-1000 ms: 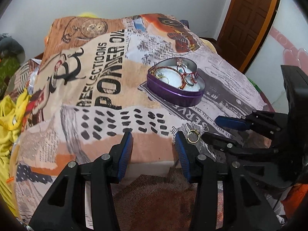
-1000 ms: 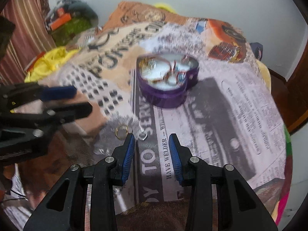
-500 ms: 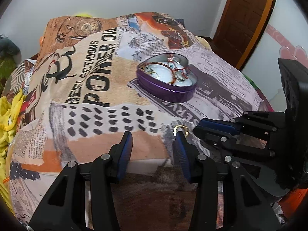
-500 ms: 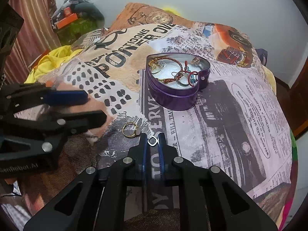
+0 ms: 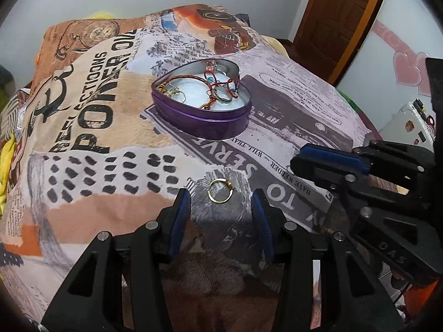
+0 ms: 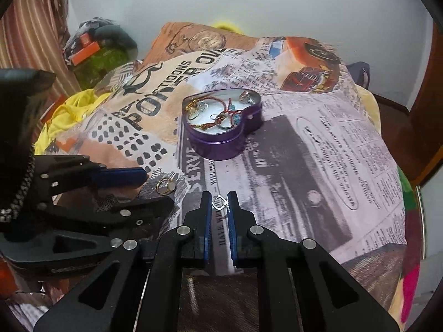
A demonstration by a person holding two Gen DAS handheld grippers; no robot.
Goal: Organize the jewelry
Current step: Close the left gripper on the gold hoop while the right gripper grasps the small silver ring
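Note:
A purple heart-shaped tin [image 5: 202, 119] [image 6: 224, 141] sits on the printed cloth and holds several bracelets and rings. A gold ring [image 5: 219, 191] [image 6: 165, 186] lies on the cloth just ahead of my open left gripper [image 5: 220, 203], between its blue fingertips. My right gripper [image 6: 219, 203] is shut on a small silver ring [image 6: 219, 202] and holds it above the cloth, in front of the tin. In the left wrist view the right gripper [image 5: 326, 163] shows at the right, raised.
The printed cloth [image 5: 290, 105] covers a round table whose edge [image 6: 418, 221] drops off at the right. A wooden door [image 5: 340, 19] stands behind. Yellow fabric [image 6: 63, 116] and a dark bag [image 6: 102, 52] lie at the left.
My right gripper closed on the silver ring and lifted it off the cloth. My left gripper moved right so the gold ring now lies between its fingertips.

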